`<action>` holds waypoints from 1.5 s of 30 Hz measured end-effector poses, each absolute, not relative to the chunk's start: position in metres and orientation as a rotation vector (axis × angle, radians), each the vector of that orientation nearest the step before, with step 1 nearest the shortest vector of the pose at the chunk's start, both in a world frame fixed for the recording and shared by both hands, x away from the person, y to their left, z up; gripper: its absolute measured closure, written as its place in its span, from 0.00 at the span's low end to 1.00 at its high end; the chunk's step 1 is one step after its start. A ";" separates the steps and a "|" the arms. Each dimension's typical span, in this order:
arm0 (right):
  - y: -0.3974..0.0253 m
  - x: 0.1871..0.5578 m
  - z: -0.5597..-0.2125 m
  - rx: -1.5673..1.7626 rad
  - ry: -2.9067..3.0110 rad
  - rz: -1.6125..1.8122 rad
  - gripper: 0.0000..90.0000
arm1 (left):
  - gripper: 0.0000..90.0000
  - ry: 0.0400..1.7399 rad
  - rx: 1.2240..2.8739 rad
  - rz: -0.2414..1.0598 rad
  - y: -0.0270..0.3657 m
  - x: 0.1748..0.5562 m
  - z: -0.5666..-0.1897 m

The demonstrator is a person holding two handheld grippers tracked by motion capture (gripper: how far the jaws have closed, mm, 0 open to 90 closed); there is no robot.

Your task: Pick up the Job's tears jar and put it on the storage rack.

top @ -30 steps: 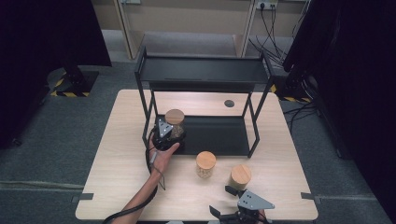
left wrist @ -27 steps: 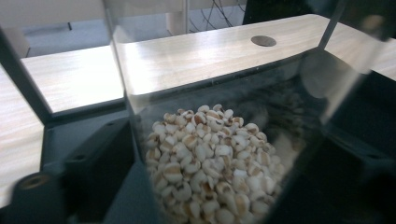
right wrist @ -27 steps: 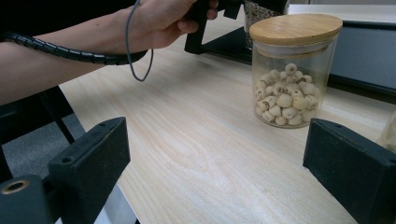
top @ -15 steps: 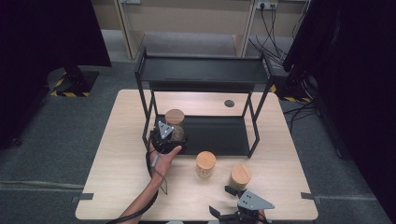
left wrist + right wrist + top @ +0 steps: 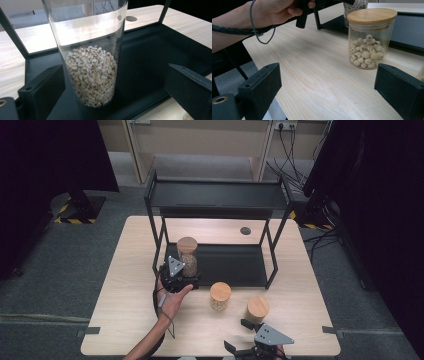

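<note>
Left gripper view: left tool (image 5: 112, 87) open around grain jar (image 5: 91, 72).

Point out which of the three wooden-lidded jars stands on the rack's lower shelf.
The tall grain jar, standing on the black rack's lower shelf between the open left tongs. The round-seed jar and the third jar stand on the wooden table.

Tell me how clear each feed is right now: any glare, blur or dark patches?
High view: soft and low in detail, black at both sides, the table evenly lit. Left gripper view: grain in the tall jar is sharp, with a bright reflection across the glass above it; the left claw is dark. Right gripper view: the jar of pale balls is crisp; the hand is slightly soft.
</note>
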State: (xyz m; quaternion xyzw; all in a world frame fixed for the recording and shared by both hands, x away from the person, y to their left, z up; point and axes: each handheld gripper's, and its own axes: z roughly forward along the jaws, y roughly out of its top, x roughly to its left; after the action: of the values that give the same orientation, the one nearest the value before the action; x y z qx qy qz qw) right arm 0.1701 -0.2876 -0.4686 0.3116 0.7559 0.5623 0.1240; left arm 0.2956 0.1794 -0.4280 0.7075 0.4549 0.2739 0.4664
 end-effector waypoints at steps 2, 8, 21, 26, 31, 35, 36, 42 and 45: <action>-0.287 0.170 -0.469 0.910 2.202 1.640 0.08 | 0.03 1.109 1.738 0.670 0.181 0.293 -0.428; -0.288 0.170 -0.469 0.910 2.201 1.640 0.08 | 0.03 1.074 1.730 0.641 0.190 0.284 -0.427; -0.287 0.169 -0.468 0.910 2.200 1.639 0.08 | 0.03 0.985 1.726 0.614 0.202 0.265 -0.426; -0.287 0.169 -0.468 0.911 2.200 1.639 0.08 | 0.03 0.970 1.733 0.618 0.207 0.258 -0.428; -0.287 0.169 -0.468 0.909 2.202 1.639 0.08 | 0.03 0.963 1.741 0.623 0.211 0.255 -0.429; -0.287 0.169 -0.468 0.907 2.200 1.640 0.08 | 0.03 0.962 1.741 0.620 0.215 0.253 -0.432; -0.287 0.169 -0.468 0.907 2.199 1.641 0.08 | 0.03 0.963 1.741 0.621 0.216 0.253 -0.433; -0.287 0.169 -0.468 0.909 2.202 1.640 0.08 | 0.03 0.963 1.733 0.612 0.221 0.246 -0.437; -0.286 0.169 -0.468 0.907 2.204 1.639 0.08 | 0.03 0.953 1.739 0.614 0.223 0.243 -0.438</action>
State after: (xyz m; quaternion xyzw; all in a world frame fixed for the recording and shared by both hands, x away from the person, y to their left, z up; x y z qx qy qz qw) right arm 0.1691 -0.2860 -0.4683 0.3110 0.7562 0.5622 0.1242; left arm 0.2431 0.2227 -0.4375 0.7215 0.3953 0.2548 0.5082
